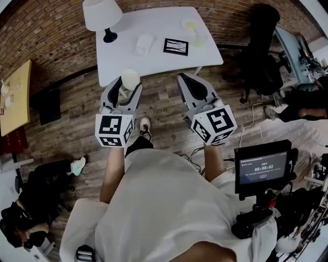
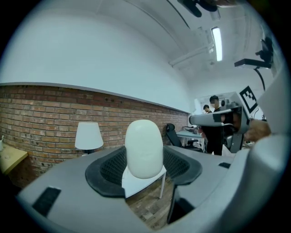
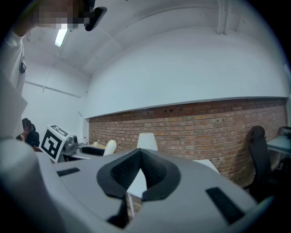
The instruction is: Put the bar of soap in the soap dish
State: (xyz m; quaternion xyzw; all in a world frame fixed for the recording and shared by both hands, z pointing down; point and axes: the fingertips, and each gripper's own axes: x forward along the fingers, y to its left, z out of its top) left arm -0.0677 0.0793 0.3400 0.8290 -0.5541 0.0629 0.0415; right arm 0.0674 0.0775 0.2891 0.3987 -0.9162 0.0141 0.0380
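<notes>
- From the head view, the left gripper [image 1: 129, 83] has its jaws clamped on the bar of soap [image 1: 130, 77]. It is held in the air over the wooden floor [image 1: 77, 117], just short of the near edge of the white counter [image 1: 154, 64].
- The left gripper view shows the grip close up. The soap stands upright between the black pads [image 2: 111, 166], its rounded end poking out past them.
- The right gripper [image 1: 187, 78] holds nothing. Its own view shows the two jaws pressed together at the tips, which the head view leaves less plain.
- Only the head view shows the counter top. On it are a lamp [image 1: 102, 15], a black-framed picture [image 1: 176, 46], a white lump [image 1: 143, 44] and pale dish-like pieces [image 1: 197, 38] near the far right corner. Which one is the soap dish cannot be told.
- Both gripper views show the brick wall [image 3: 204, 123] side-on, and each catches the other gripper's marker cube [image 3: 53, 142].
- The head view alone shows a small monitor [image 1: 264, 166] at the person's right.
</notes>
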